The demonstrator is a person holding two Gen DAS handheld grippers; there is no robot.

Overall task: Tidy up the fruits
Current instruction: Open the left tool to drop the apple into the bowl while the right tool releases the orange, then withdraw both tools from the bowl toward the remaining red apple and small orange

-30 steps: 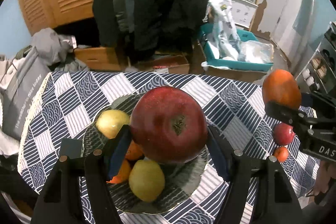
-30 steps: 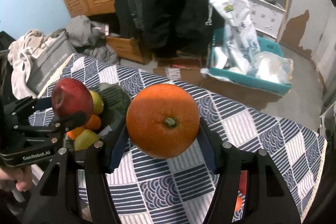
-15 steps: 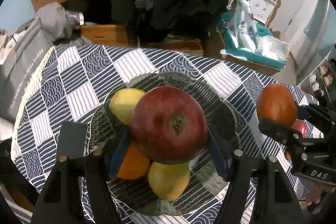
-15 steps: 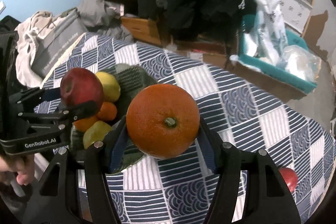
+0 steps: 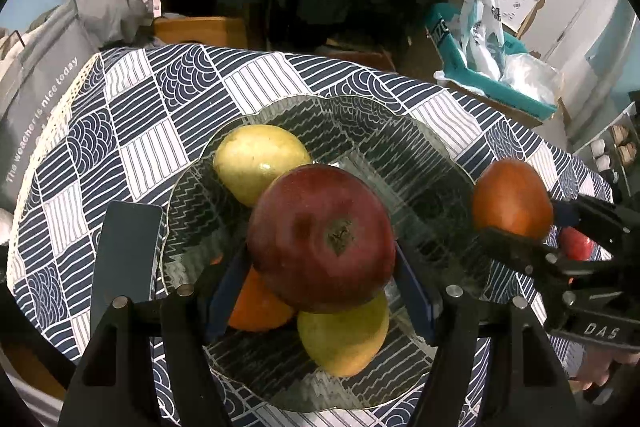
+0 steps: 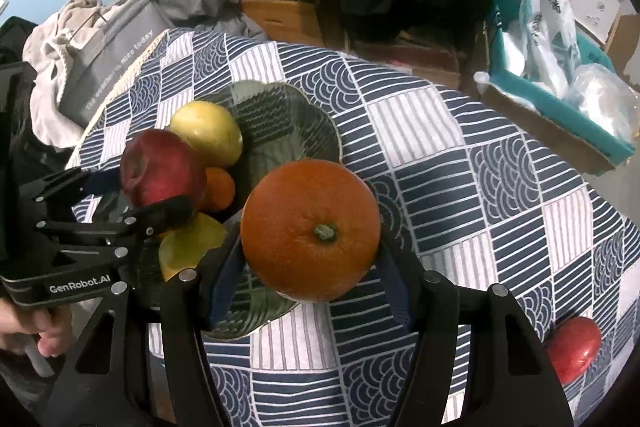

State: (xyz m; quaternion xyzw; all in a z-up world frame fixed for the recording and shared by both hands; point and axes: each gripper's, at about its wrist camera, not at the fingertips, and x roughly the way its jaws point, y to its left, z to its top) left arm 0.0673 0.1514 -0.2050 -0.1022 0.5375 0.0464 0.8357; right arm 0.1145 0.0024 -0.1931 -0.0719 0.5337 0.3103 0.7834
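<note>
Left gripper (image 5: pixel 322 263) grips red apple (image 5: pixel 322 237) directly above plate (image 5: pixel 420 163); right gripper (image 6: pixel 310 255) clamps orange (image 6: pixel 310 229) over its near-right rim.

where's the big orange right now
The orange is clamped in the right gripper, held above the near right rim of the glass plate, right of the red apple.

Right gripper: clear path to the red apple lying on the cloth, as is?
Probably not. The right gripper is shut on the orange, so its jaws are full. The red apple lies uncovered on the tablecloth; the path looks free once the orange is released.
</note>
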